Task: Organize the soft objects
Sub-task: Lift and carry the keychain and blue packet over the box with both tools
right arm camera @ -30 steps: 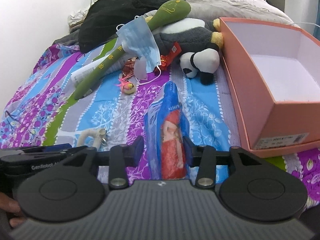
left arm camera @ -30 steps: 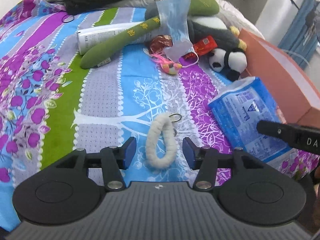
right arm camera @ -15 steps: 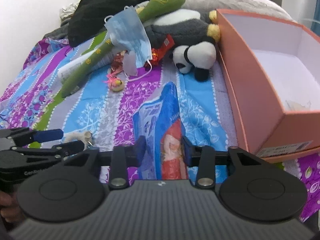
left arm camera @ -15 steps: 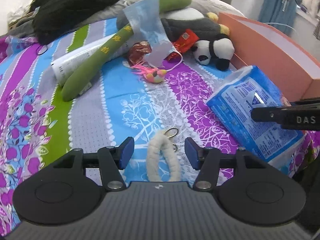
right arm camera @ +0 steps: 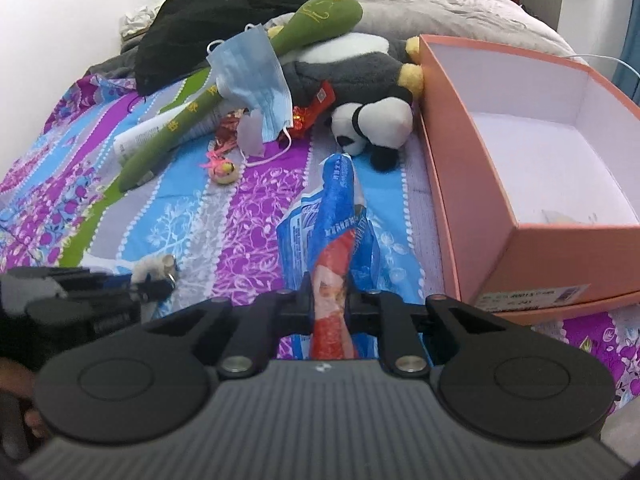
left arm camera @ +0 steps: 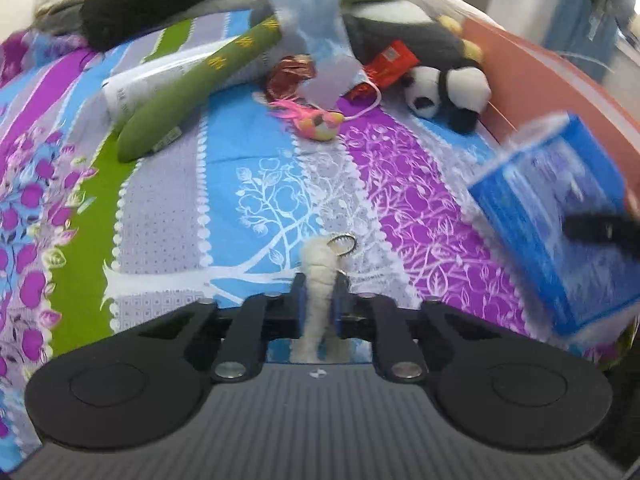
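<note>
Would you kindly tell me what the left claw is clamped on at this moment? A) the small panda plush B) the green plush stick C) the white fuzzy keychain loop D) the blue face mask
C: the left claw has just been closing and its pads now press on the white fuzzy keychain loop, while the panda, mask and green stick lie untouched farther up the bed.

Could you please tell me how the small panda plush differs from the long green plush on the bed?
The panda plush is black and white, short and rounded; the green plush is one colour with yellow characters, long and thin with a bulbous end. The panda plush lies by the pink box; the green plush is farther from it, slanting across a white tube with a blue face mask over it. Both lie untouched.
</note>
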`<state>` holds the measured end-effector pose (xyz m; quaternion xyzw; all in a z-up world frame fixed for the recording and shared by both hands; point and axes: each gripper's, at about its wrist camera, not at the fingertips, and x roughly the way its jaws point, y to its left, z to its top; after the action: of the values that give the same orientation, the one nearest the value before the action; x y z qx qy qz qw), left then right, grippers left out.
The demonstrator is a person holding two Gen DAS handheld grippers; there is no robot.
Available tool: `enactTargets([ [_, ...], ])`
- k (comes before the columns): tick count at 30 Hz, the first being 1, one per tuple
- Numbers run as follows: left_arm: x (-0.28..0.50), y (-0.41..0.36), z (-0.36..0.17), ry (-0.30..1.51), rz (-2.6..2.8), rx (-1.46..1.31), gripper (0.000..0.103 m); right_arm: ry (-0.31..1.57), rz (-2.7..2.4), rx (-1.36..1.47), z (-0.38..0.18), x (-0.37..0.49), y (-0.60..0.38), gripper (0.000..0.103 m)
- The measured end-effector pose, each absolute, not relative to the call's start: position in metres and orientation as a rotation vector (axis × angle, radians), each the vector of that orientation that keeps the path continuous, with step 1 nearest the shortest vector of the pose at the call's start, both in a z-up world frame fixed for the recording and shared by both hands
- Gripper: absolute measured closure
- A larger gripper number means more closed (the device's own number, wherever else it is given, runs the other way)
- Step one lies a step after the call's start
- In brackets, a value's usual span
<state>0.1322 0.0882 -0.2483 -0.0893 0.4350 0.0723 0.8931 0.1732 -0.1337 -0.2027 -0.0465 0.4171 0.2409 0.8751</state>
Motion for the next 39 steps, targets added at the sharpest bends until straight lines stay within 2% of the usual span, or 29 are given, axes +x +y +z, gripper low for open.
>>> enactTargets([
  [6, 0.127, 0.085, -0.229, 0.86, 0.19, -0.215, 0.092, 0.864, 0.517, -0.086, -0.198, 0.168, -0.138, 0.088],
  [17, 0.103, 0.073, -0.169, 0.762, 0.19, -0.284, 0.092, 0.77, 0.536, -0.05, -0.151, 0.147, -0.151, 0.088],
  [30, 0.069, 0.032, -0.121, 0.704, 0.137, -0.275, 0.092, 0.663, 0.541, -0.01, -0.103, 0.118, -0.176, 0.088],
  [39, 0.071, -0.007, -0.096, 0.681, 0.03, -0.264, 0.092, 0.625, 0.466, 0.024, -0.086, 0.106, -0.213, 0.088],
])
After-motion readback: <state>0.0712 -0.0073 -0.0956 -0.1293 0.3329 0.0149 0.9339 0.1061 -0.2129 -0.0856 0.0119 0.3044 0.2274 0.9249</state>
